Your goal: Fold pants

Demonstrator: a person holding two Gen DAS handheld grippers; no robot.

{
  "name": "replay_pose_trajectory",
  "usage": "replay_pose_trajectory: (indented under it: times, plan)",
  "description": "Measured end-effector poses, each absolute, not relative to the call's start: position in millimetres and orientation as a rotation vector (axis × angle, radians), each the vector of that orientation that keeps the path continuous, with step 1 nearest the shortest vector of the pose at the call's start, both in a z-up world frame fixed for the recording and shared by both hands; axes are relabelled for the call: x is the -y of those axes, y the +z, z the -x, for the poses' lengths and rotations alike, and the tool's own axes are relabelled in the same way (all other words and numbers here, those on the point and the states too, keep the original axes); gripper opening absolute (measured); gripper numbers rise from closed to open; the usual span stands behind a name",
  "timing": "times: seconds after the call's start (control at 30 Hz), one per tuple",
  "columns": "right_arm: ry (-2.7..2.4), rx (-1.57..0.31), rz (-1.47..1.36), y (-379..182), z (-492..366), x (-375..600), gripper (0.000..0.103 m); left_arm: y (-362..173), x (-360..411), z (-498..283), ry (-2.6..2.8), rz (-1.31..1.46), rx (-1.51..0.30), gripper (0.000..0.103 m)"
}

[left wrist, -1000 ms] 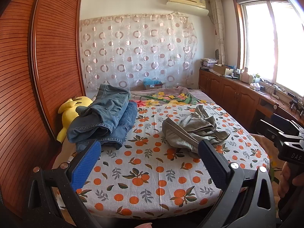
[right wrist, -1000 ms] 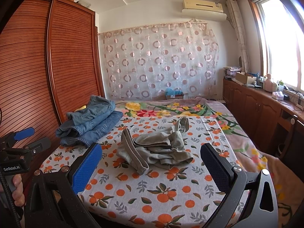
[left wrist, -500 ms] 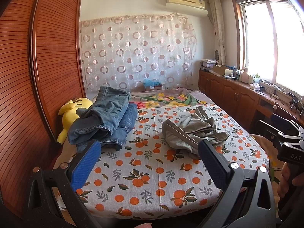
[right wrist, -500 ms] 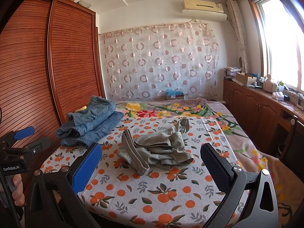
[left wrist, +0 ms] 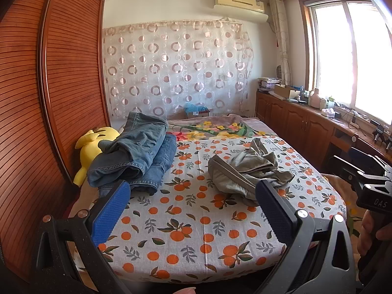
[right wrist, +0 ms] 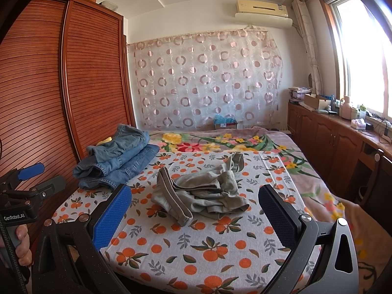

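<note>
Bed [left wrist: 196, 232] under an orange-print sheet fills the room's middle, serving as the work surface. Folded jeans [left wrist: 137, 161] stacked at its wardrobe side, likely done. Grey pants [right wrist: 201, 193] lie crumpled mid-sheet, untouched. Left gripper [left wrist: 191, 210] and right gripper [right wrist: 196, 215] hover short of them, jaws wide apart, empty, seemingly poised to reach.

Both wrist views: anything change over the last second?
Nothing visibly changed. The left gripper and right gripper hang open and empty over the near edge of the orange-print bedsheet; the crumpled grey-green pants and the stacked blue denim jeans lie where they were.
</note>
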State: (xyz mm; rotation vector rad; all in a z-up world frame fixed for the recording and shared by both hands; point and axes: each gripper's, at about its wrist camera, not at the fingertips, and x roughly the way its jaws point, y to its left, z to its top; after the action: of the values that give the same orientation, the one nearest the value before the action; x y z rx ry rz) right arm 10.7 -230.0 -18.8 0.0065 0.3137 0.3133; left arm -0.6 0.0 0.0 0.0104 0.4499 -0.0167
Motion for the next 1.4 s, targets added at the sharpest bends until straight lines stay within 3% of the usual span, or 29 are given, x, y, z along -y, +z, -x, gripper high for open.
replay_pose_trajectory:
  times: [0.47, 0.9, 1.0, 1.27, 1.4]
  plan:
    - [0.316, -0.319, -0.01, -22, -11, 231, 0.103, 3, 0, -4, -0.019, -0.005, -0.461, 0.102]
    - [0.315, -0.373, -0.004, -37, -35, 243, 0.103, -34, 11, -32, -0.077, -0.019, -0.542, 0.102]
    - [0.332, -0.39, 0.004, -39, -42, 245, 0.098, -45, 12, -43, -0.094, -0.025, -0.566, 0.102]
    - [0.367, -0.467, 0.039, -49, -73, 248, 0.064, -69, 9, -67, -0.129, -0.029, -0.61, 0.102]
    - [0.395, -0.513, 0.069, -52, -88, 241, 0.058, -80, 7, -81, -0.145, -0.028, -0.645, 0.102]
